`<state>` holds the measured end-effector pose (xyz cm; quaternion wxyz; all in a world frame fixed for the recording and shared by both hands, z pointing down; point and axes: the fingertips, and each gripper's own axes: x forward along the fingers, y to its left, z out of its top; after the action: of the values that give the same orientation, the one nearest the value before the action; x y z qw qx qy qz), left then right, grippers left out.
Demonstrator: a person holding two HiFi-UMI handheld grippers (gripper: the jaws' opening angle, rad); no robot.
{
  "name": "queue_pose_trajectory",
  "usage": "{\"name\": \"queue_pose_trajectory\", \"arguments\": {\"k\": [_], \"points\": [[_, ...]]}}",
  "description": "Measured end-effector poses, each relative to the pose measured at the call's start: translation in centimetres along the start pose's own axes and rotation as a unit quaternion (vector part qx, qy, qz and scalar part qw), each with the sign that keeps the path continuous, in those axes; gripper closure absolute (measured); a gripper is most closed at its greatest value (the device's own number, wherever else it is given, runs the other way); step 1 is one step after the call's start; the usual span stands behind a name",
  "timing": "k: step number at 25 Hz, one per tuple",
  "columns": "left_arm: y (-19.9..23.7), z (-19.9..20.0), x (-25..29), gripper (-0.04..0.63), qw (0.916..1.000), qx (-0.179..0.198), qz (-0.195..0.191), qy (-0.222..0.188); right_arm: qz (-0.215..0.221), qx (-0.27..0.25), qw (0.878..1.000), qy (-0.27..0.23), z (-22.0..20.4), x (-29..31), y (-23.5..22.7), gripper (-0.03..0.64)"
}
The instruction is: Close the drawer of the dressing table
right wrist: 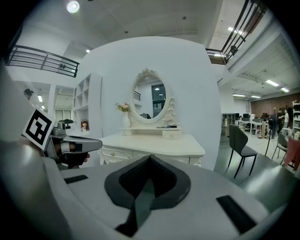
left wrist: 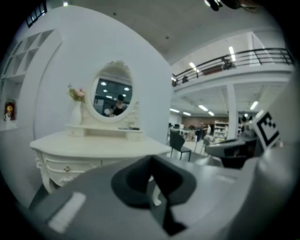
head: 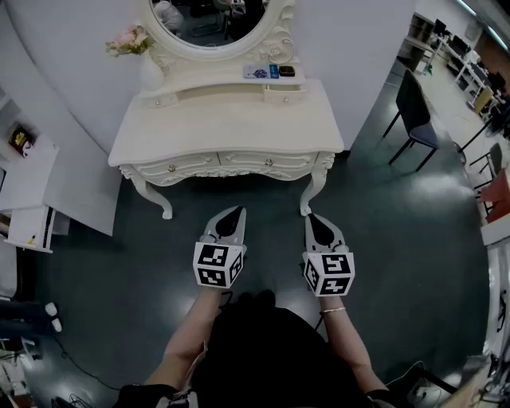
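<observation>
**A:** Which step is this?

**B:** The approach, I'd say. The dressing table (head: 231, 127) stands against the curved wall ahead. Both grippers hang over the floor in front of it, well apart from it and touching nothing.

**A:** And the jaws?

**B:** The right gripper (head: 313, 217) has its jaws pressed fully together, empty. The left gripper (head: 237, 213) has its jaws drawn in as well, bar perhaps a thin sliver, with nothing between them.

**A:** Which drawer is out?

**B:** Hard to tell from here. The front drawers (head: 268, 162) look about flush. The small drawer (head: 284, 94) at the right of the shelf under the mirror (head: 215, 24) seems to stick out a little, so that's my guess.

**A:** How does the piece lie?

**B:** Its long axis runs left to right across the head view, with the drawer fronts facing the person. Any drawer would slide along the line from person to wall.

**A:** Next move?

**B:** Step closer, set closed jaw tips against the middle of the drawer front, and push straight toward the wall. An off-centre push could skew it.
</observation>
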<state>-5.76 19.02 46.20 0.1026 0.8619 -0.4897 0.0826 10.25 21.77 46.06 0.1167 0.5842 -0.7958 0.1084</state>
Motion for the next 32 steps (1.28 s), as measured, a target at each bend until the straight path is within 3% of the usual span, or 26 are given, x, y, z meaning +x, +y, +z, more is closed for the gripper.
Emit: {"name": "queue_pose_trajectory", "arguments": {"k": [20,23,32], "points": [[-2.1,-0.2,1.8,0.591,0.9999,0.012,-0.011,0.004,0.016,0.014,1.000,-0.014,0.2,1.0,-1.2,0.609],[-2.2,-0.2,2.2,0.591,0.9999,0.012,-0.009,0.005,0.022,0.020,1.000,-0.006,0.1,1.6,-1.4,0.520],[-1.6,0.4,4.3,0.591,0.9997,0.017,-0.010,0.011,0.047,0.031,0.998,0.007,0.3,4.3,-1.4,0.463]]}}
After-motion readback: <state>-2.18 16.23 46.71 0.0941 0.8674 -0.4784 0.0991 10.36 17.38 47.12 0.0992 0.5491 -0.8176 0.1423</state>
